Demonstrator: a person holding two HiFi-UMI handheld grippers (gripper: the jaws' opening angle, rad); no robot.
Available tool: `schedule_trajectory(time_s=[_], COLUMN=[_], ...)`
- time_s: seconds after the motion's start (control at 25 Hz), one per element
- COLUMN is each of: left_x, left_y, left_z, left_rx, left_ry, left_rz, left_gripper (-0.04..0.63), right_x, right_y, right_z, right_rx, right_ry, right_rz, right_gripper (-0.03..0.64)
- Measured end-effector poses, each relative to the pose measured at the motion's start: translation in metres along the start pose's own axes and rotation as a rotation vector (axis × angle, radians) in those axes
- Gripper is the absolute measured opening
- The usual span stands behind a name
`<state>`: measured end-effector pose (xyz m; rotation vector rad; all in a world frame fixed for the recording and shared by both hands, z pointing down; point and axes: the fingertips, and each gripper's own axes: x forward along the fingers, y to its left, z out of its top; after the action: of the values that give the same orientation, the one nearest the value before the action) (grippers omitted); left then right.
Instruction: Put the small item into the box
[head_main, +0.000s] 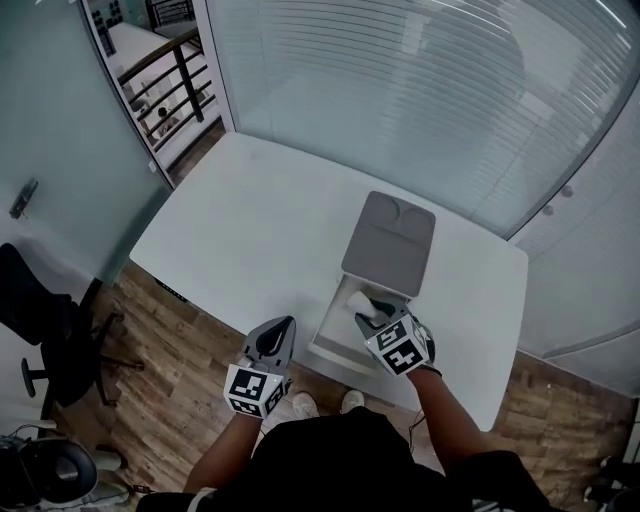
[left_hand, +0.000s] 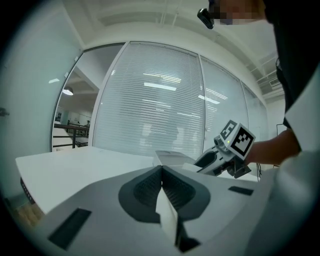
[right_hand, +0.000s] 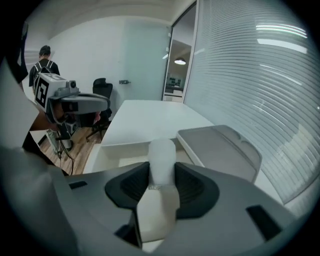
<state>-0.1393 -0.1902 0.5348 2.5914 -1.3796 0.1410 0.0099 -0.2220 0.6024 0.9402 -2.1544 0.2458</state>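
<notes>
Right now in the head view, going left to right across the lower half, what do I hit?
In order: black chair → left tongs → right tongs, holding the white item over the open box.

one table (head_main: 250, 220), one open box (head_main: 328, 345), one small item (right_hand: 162, 150), and two tongs: left tongs (head_main: 285, 325), right tongs (head_main: 372, 314).

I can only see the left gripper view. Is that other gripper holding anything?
Observer: Yes. Its own view shows the right gripper shut on a small white item.
Operator: Is it over the box?
Observer: The head view shows it above the open white box, item pointing in.
Operator: Where's the lid?
Observer: From above, the grey lid lies flipped open on the table, on the box's far side.
</notes>
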Motion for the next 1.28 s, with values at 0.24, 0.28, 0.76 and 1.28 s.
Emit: schedule_trajectory(time_s=[0.24, 0.28, 0.76, 1.28], left_x=[0.006, 0.007, 0.023, 0.027], left_y=[0.004, 0.003, 0.017, 0.022], left_z=[-0.002, -0.001, -0.002, -0.005], left_rx=[-0.011, -0.006, -0.037, -0.042], left_ry=[0.01, 0.015, 0.017, 0.02], left_rz=[0.011, 0.01, 0.039, 0.061], left_gripper=[0.011, 0.011, 0.011, 0.011], right_x=[0.027, 0.03, 0.067, 0.049], right_y=[0.009, 0.011, 0.018, 0.021], right_z=[-0.007, -0.008, -0.019, -0.002], right_rx=[-0.089, -0.101, -0.254, -0.242], right_ry=[0.155, 0.173, 0.294, 0.194], right_rz=[0.043, 0.054, 0.116, 0.138], right_gripper=[0.161, 0.161, 0.164, 0.236])
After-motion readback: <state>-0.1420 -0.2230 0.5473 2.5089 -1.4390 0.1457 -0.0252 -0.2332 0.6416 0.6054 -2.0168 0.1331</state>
